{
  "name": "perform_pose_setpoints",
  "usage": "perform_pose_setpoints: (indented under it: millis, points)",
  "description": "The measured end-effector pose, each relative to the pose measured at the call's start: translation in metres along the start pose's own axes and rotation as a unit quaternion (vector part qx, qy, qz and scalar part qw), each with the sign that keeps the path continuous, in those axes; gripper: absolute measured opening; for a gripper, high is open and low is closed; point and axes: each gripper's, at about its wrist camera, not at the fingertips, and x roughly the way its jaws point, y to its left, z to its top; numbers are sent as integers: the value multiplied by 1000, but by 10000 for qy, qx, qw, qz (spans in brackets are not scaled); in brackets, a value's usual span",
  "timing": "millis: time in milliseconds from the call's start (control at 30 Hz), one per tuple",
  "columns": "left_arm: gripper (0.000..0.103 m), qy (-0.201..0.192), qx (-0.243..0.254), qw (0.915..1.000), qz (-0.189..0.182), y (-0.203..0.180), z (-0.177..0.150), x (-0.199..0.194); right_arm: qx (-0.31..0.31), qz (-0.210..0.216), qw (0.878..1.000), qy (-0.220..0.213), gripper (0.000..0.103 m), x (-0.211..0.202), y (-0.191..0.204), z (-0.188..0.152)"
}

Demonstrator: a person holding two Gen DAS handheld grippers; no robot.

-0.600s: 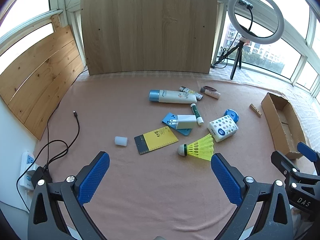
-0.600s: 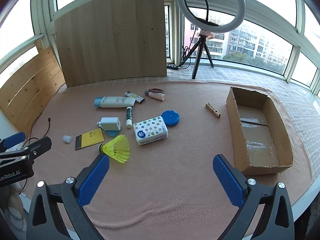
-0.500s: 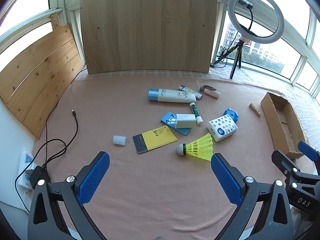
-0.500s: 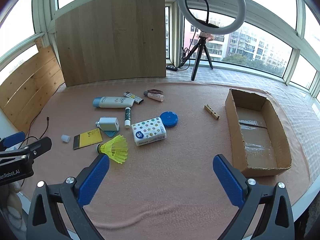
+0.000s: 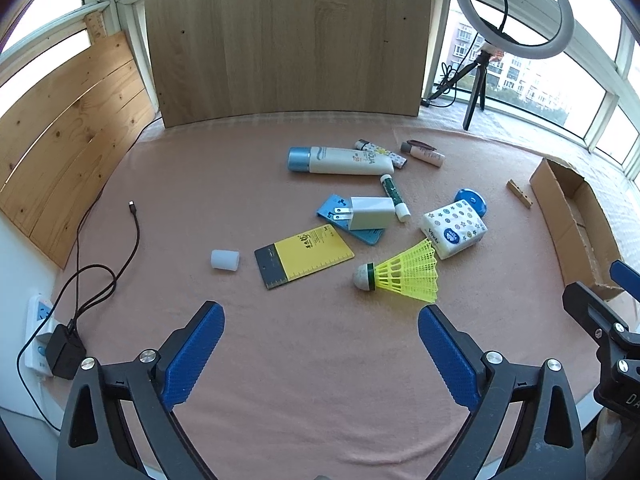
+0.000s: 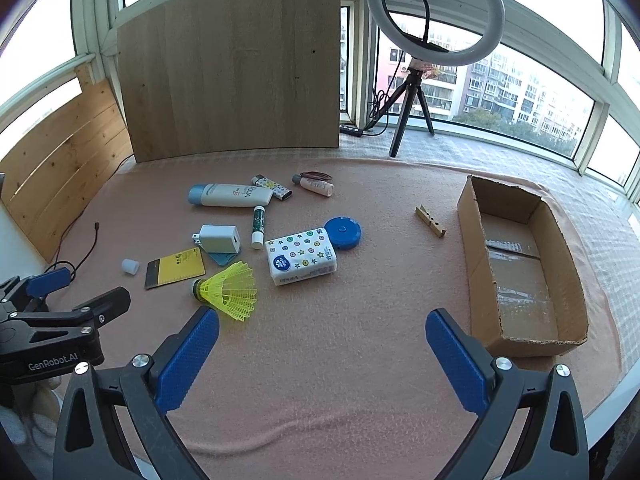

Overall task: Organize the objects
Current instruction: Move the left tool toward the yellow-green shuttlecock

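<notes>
Small items lie scattered on the pink cloth: a yellow shuttlecock, a tissue pack, a white charger, a yellow card, a white lotion tube, a glue stick, a blue round case and a wooden clothespin. An open cardboard box lies at the right. My left gripper stands open just short of the card and shuttlecock. My right gripper is open over bare cloth, beside the shuttlecock, holding nothing.
A black cable runs to a power strip at the left edge. Wooden boards stand at the back and left. A ring light on a tripod stands behind the cloth. A small white cap lies apart.
Both views have drifted slightly: the objects sit a little lower-left in the frames than before. Both grippers stay open and hold nothing.
</notes>
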Motion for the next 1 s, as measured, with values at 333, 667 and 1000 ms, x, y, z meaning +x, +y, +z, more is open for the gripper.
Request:
perform_pose_setpoints:
  millis: [333, 667, 1000]
  points:
    - [99, 14, -119, 9999, -8, 7, 0, 4, -16, 58, 9999, 90, 97, 7, 5, 4]
    - [99, 11, -109, 9999, -18, 8, 5, 7, 28, 155, 9997, 198, 97, 15, 8, 8]
    - [99, -62, -115, 9999, -29, 7, 10, 8, -1, 174, 9996, 220, 97, 21, 9, 13]
